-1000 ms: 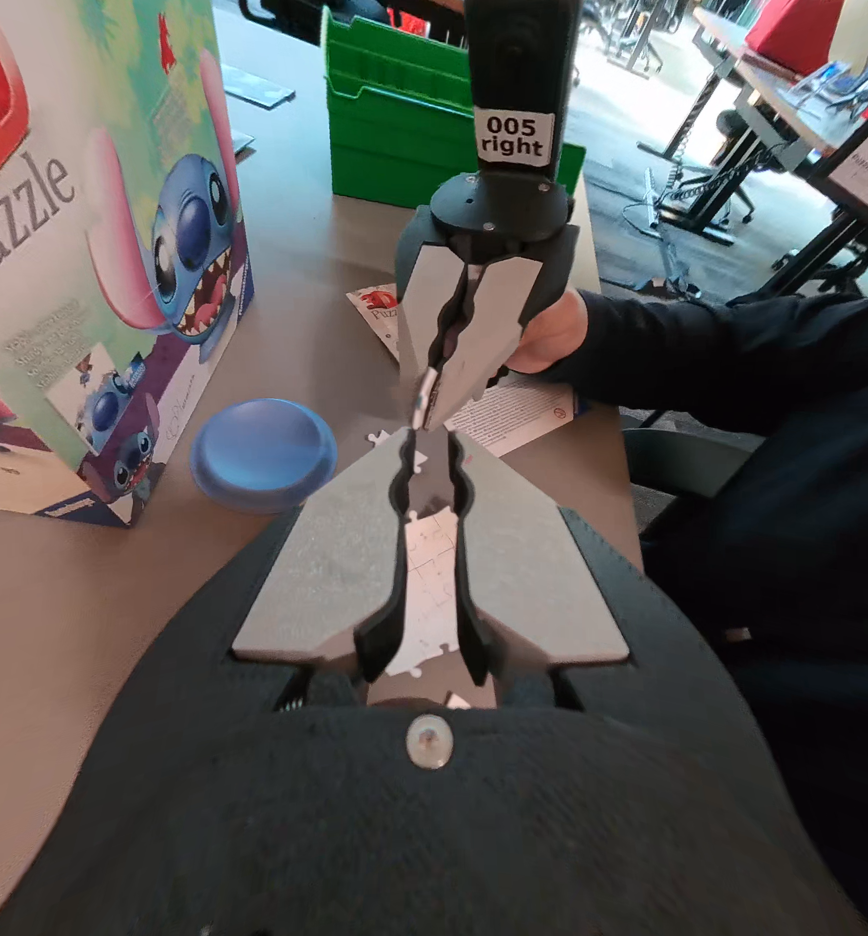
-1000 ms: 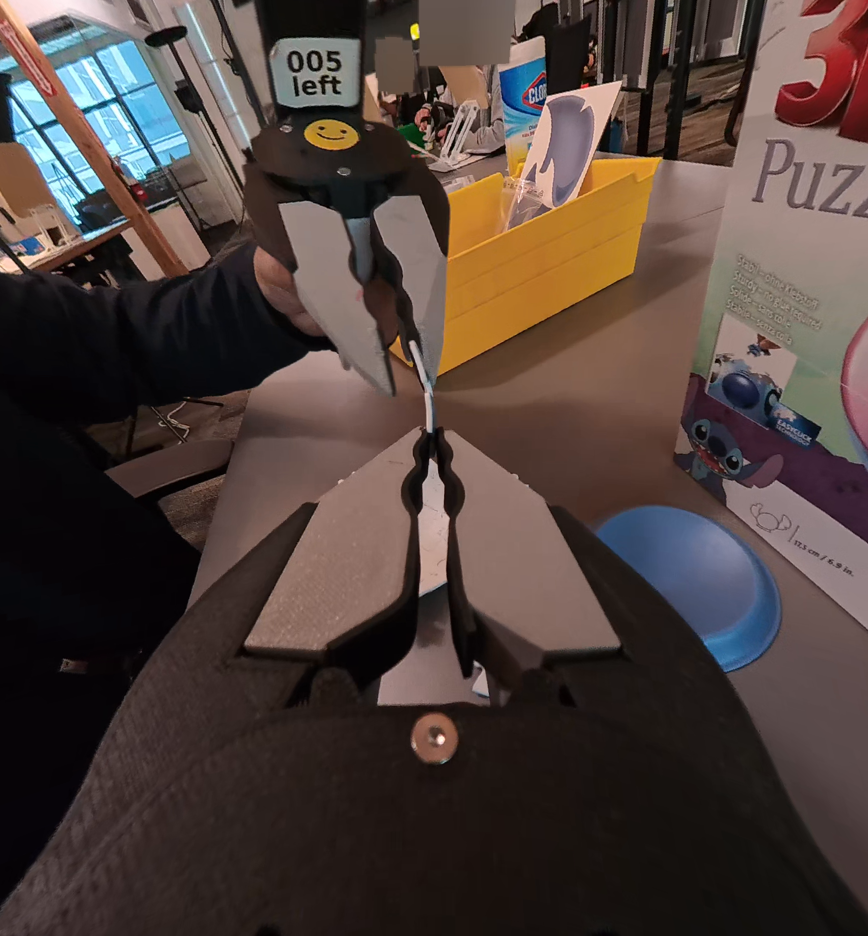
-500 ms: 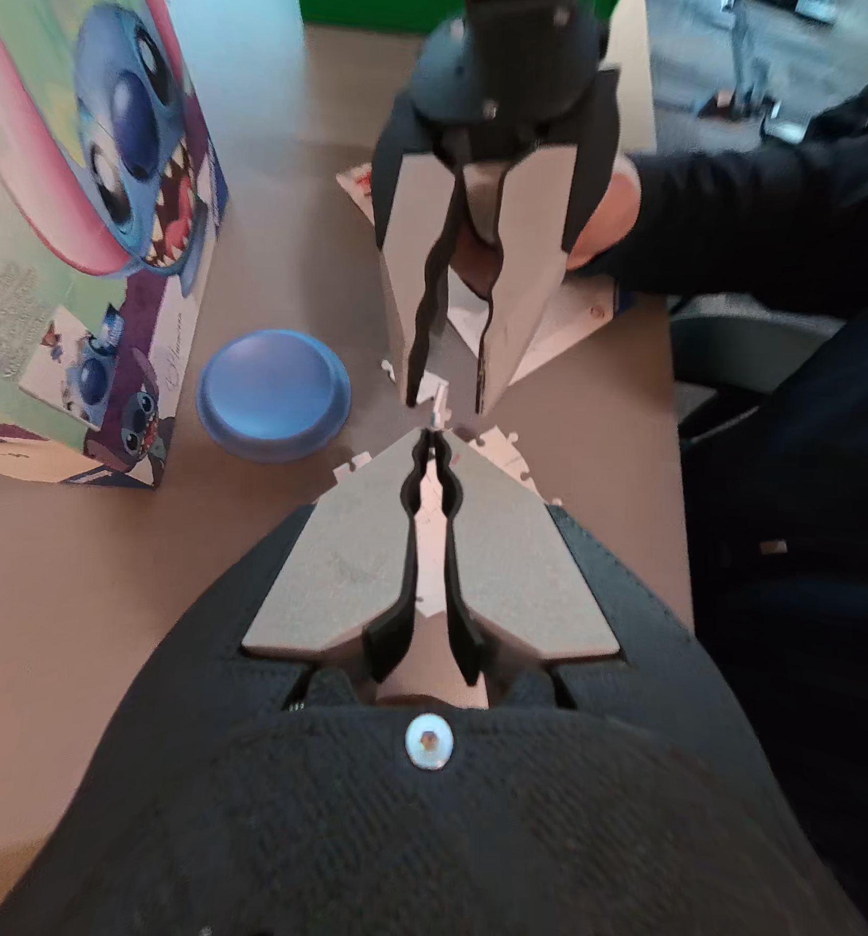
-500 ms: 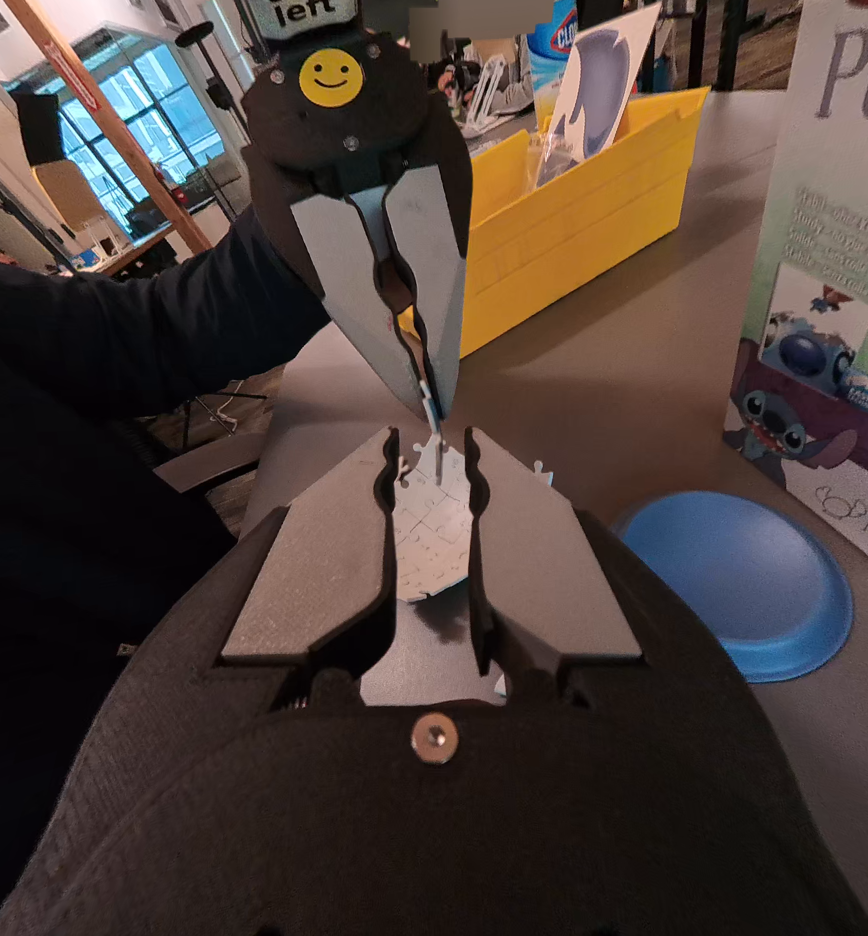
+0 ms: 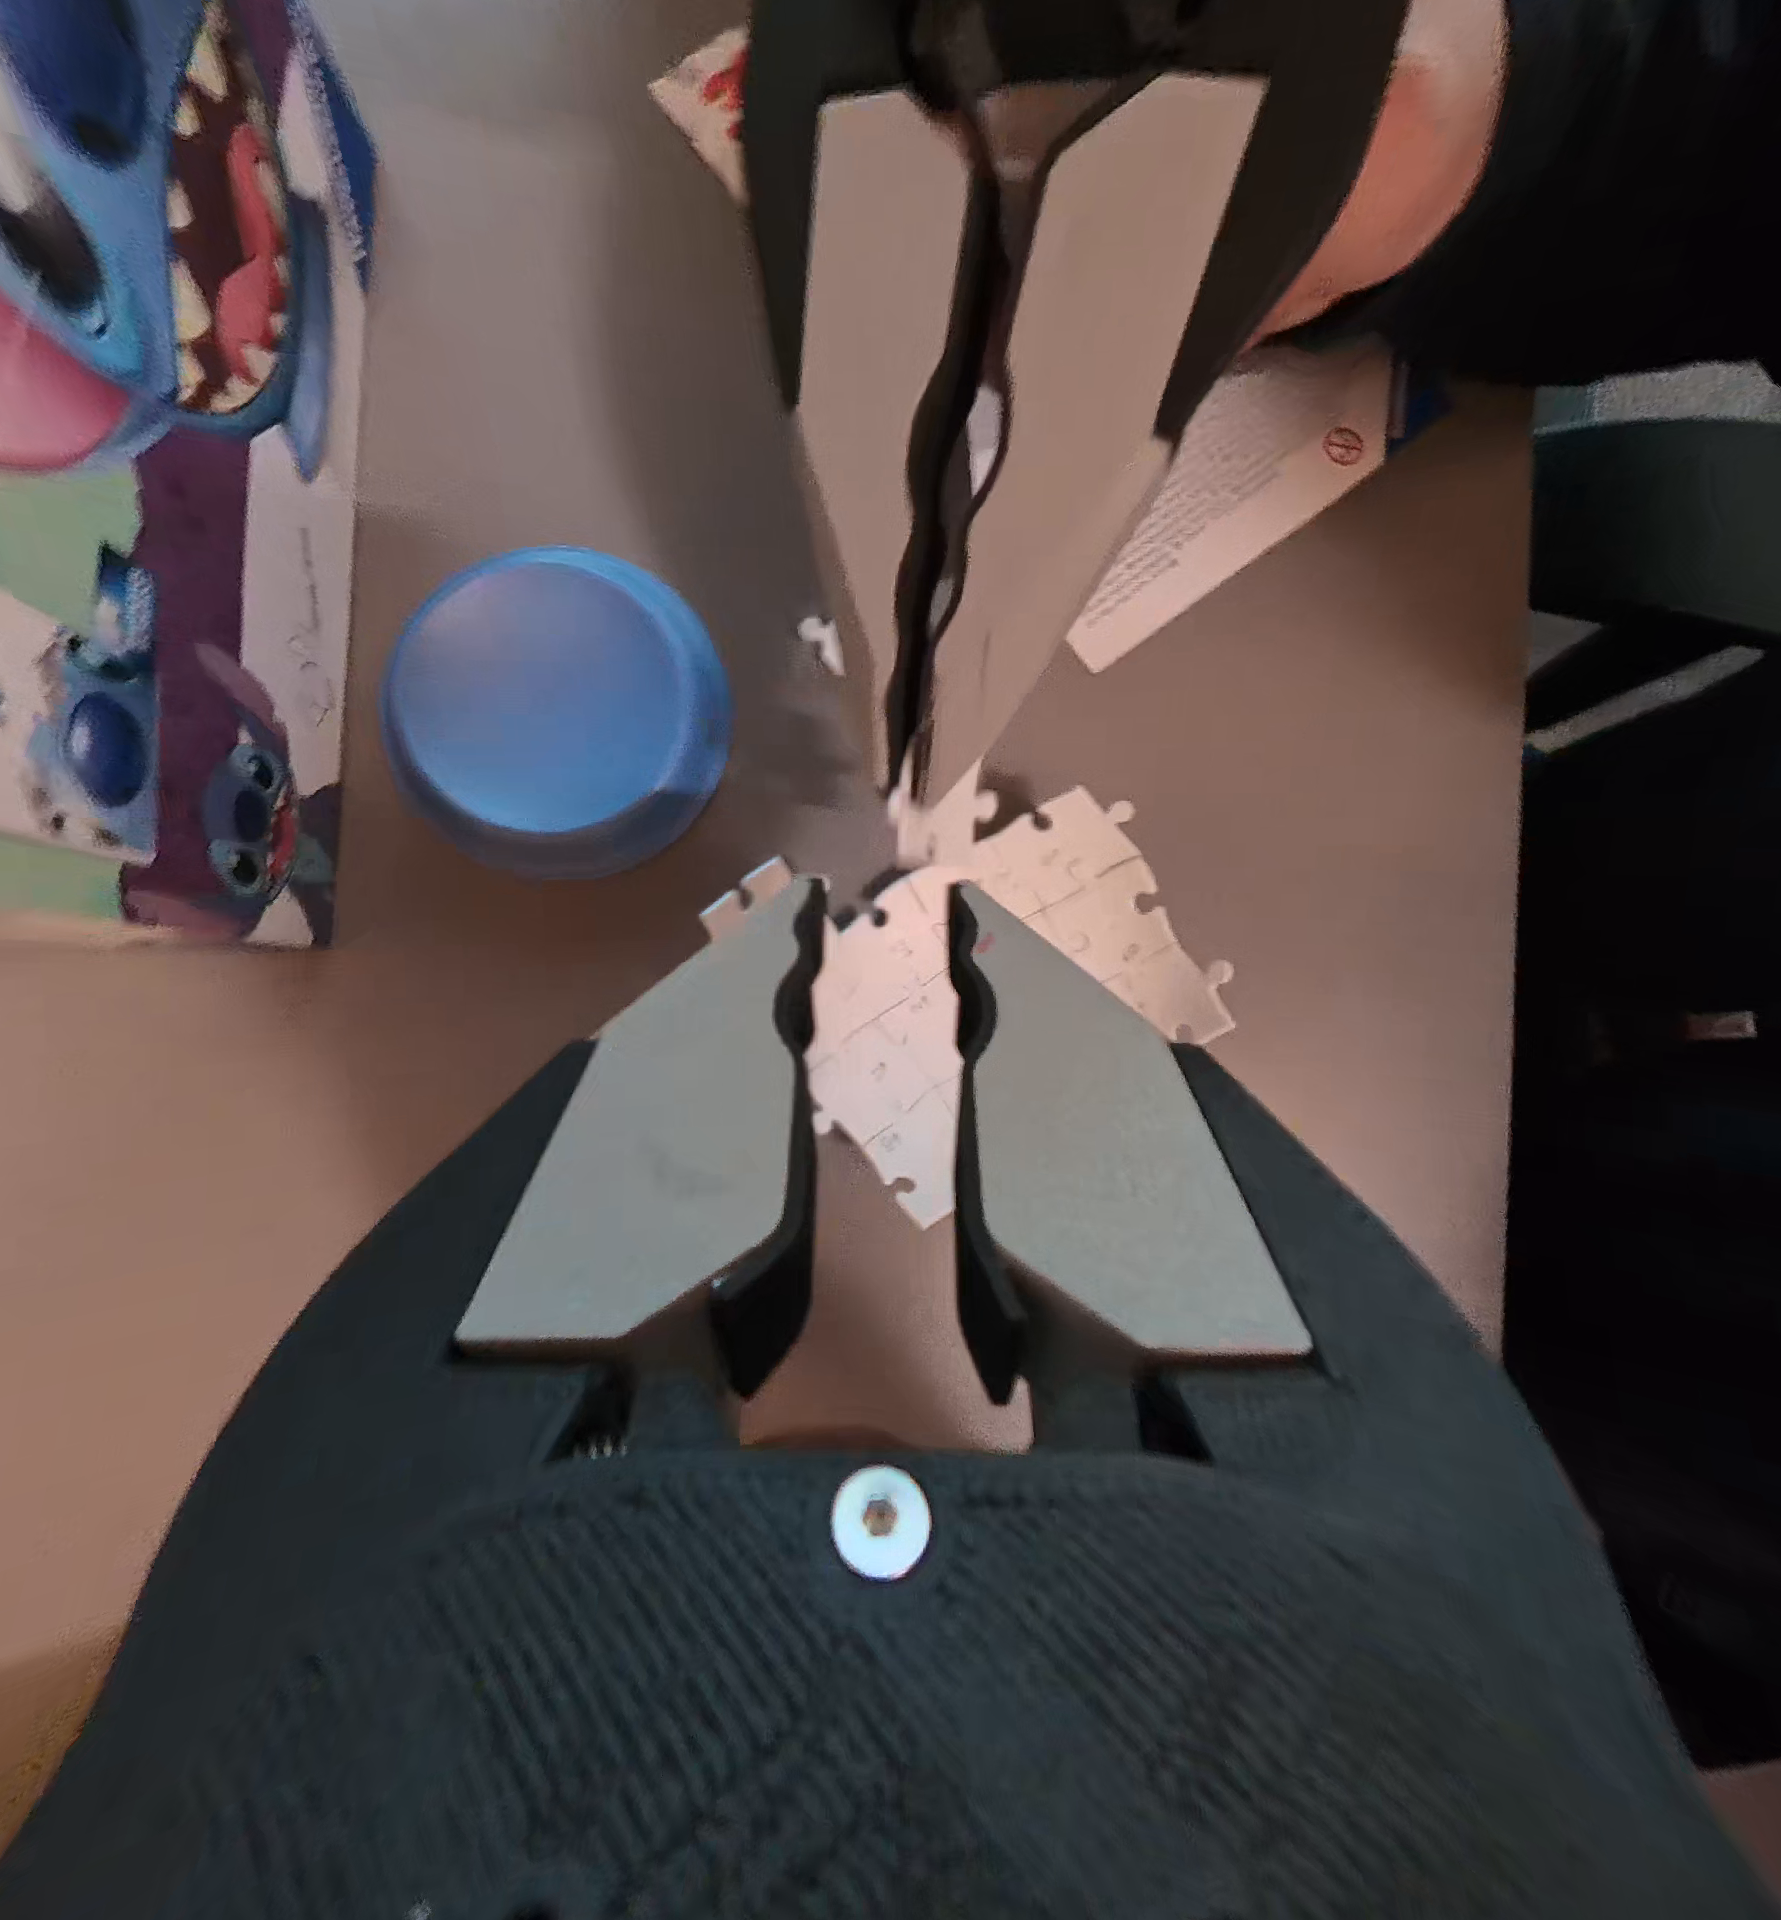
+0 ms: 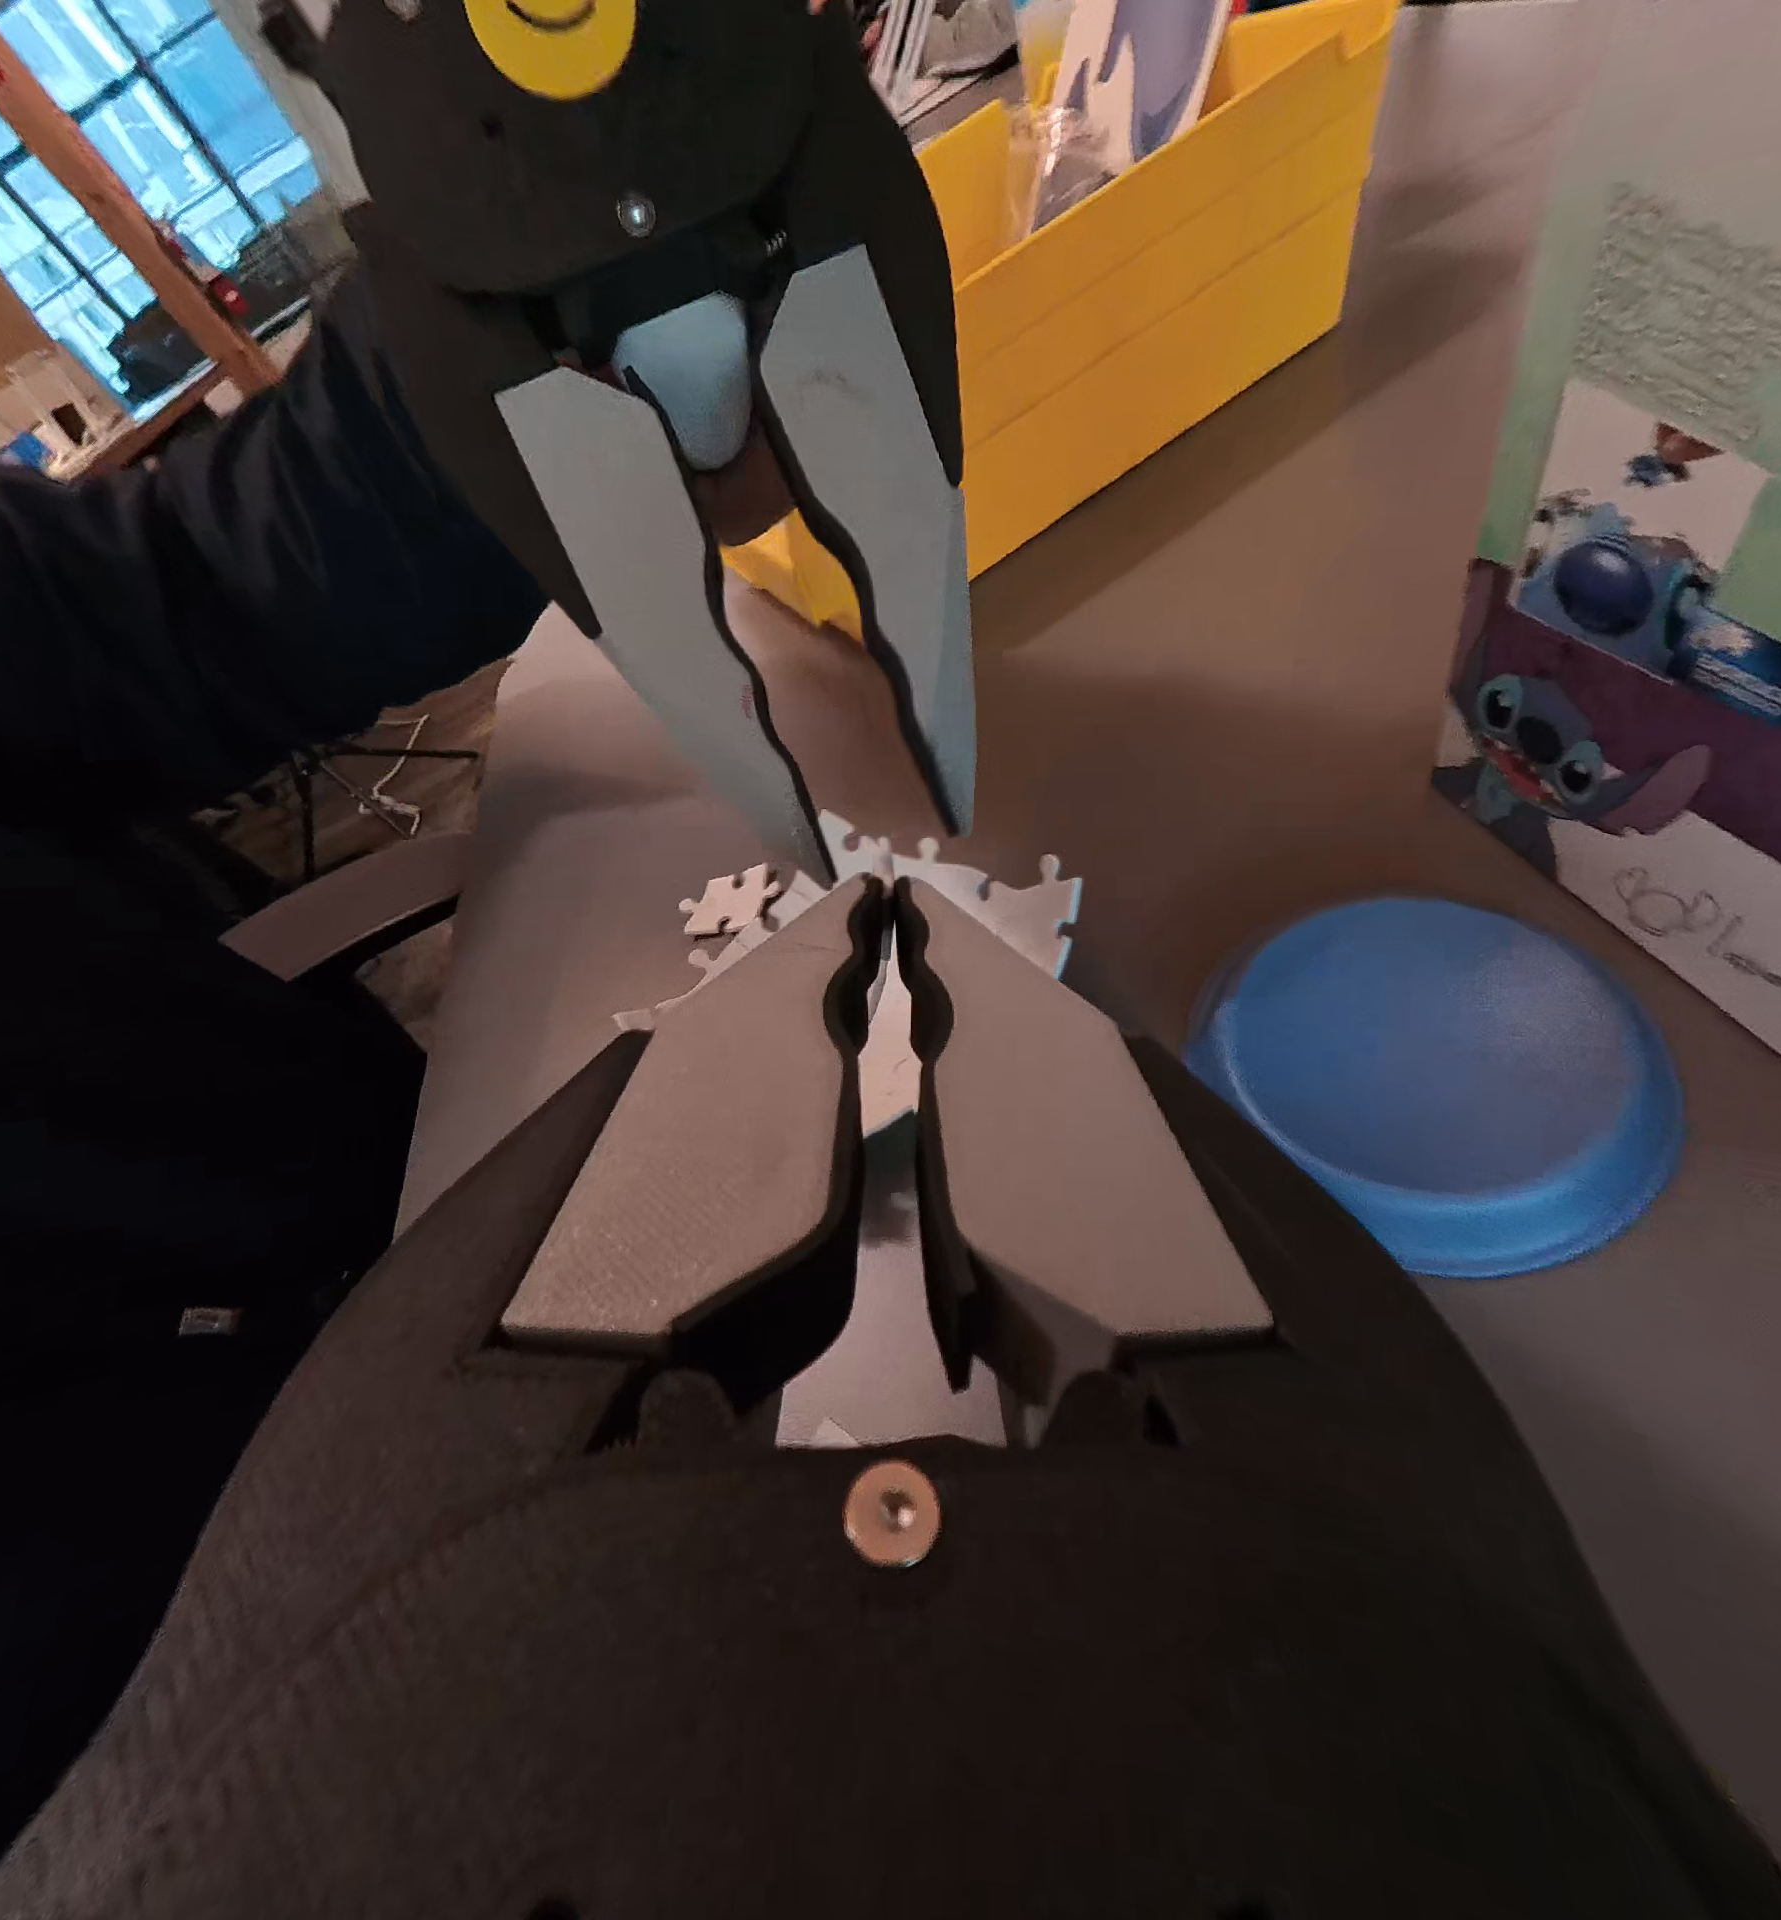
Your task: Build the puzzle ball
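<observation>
A joined section of white, face-down puzzle pieces (image 5: 1073,904) lies on the brown table; it also shows in the right wrist view (image 6: 1031,914). My left gripper (image 5: 886,899) is open and hangs just above the section, with the pieces showing between its fingers. My right gripper (image 6: 888,891) comes in from the opposite side, shut on a puzzle piece (image 5: 953,821) at the section's far edge. The two grippers' tips almost meet. In the left wrist view the right gripper (image 5: 912,795) points down; in the right wrist view the left gripper (image 6: 884,847) does.
A blue dome-shaped stand (image 5: 553,707) sits beside the pieces, also in the right wrist view (image 6: 1426,1081). The tall puzzle box (image 5: 138,520) stands behind it. A loose piece (image 5: 751,894) lies near the section. A leaflet (image 5: 1218,509) and a yellow bin (image 6: 1177,260) lie farther off. Less than 4 cm separates the two grippers' tips.
Both grippers have dropped towards the table. My left gripper, shut on a piece before, has opened. My right gripper, open half a second ago, has shut on the piece.
</observation>
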Demonstrator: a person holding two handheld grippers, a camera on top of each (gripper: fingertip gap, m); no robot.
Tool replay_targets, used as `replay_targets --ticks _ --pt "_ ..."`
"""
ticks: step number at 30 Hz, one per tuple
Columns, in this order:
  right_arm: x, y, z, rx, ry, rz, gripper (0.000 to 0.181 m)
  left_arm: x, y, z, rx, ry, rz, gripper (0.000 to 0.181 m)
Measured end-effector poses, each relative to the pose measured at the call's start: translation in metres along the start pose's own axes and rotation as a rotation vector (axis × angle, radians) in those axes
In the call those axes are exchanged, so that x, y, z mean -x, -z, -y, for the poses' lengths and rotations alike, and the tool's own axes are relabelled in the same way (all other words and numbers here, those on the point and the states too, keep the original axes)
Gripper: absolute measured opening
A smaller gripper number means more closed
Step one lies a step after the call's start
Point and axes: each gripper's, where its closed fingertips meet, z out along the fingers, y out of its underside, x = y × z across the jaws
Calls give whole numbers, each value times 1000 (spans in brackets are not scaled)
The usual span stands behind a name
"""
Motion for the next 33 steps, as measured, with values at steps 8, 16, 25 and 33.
replay_targets --ticks 8,16,25,33 --pt "-24 20 9 -103 -111 -54 0 24 -23 -31 -75 311 -127 34" --pt "-22 18 8 -88 -92 -54 0 20 -43 -43 -14 343 -160 21" --pt "-22 13 2 -56 -93 -49 0 16 -46 -41 -58 357 -195 15" --pt "-25 7 -3 -48 -116 -54 0 9 -34 -29 -192 376 -176 0"
